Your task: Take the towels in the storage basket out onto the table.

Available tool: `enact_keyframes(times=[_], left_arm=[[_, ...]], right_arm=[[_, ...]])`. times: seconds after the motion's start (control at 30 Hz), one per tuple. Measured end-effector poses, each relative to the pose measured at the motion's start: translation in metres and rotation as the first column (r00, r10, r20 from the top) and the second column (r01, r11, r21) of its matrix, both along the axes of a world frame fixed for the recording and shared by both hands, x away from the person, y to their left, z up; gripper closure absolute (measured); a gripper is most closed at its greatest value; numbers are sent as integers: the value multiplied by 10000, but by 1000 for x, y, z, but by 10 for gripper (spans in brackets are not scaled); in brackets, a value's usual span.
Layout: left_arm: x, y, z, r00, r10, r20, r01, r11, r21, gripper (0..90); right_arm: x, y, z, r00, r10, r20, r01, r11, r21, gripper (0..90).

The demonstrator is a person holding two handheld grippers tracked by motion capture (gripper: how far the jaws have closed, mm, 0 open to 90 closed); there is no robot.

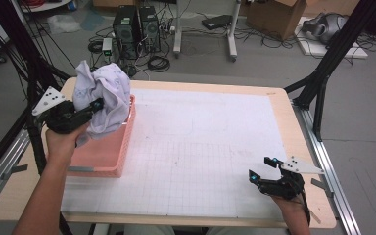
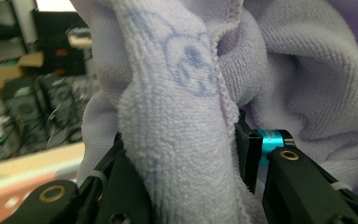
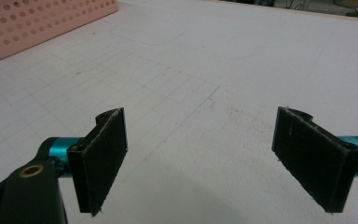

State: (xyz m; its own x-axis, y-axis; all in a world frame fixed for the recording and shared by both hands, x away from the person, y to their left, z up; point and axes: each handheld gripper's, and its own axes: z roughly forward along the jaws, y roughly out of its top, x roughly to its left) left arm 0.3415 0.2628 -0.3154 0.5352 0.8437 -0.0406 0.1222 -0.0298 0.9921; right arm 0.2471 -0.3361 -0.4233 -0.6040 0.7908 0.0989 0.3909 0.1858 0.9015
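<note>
A pale lilac towel (image 1: 104, 95) with a faint blue print hangs bunched above the pink perforated basket (image 1: 108, 157) at the table's left. My left gripper (image 1: 94, 106) is shut on the towel and holds it up over the basket. Seen from the left gripper view, a thick fold of the towel (image 2: 182, 140) is pinched between the black jaws and spreads above them. At the table's front right, my right gripper (image 1: 264, 167) rests low with its jaws wide apart. Its pads (image 3: 103, 158) have only the white gridded mat (image 3: 200, 93) between them.
The pink basket (image 3: 37, 23) stands at the mat's left edge. The wooden table rim (image 1: 293, 127) runs around the mat. Behind the table are computer towers (image 1: 136, 29), cables on the floor and black frame struts (image 1: 323, 73) at both sides.
</note>
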Motion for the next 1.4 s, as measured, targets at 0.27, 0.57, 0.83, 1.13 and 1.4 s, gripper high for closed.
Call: enact_keyframes(times=[0.27, 0.57, 0.83, 1.13, 1.4], left_arm=[[-4, -23, 12, 9917, -1163, 547, 1181, 9925, -311, 669], [-8, -67, 24, 9659, -2429, 894, 2451, 9694, -143, 665], [-2, -115, 15, 9402, -3313, 787, 3329, 9429, -73, 659], [4, -172, -13, 9103, -4132, 247, 4129, 9107, 139, 655], [8, -213, -43, 8963, -4411, -467, 4431, 8951, 502, 650]], right_arm=[[2, 1, -1, 10000, 23, 30, -23, 10000, 37, 168], [2, 2, -1, 9999, 80, 62, -80, 10000, 4, 169], [2, 1, -2, 10000, 77, 35, -77, 10000, -21, 169], [1, -2, -3, 10000, -23, -3, 23, 10000, -60, 168], [1, -6, -4, 9999, -109, -25, 109, 9999, -100, 169]])
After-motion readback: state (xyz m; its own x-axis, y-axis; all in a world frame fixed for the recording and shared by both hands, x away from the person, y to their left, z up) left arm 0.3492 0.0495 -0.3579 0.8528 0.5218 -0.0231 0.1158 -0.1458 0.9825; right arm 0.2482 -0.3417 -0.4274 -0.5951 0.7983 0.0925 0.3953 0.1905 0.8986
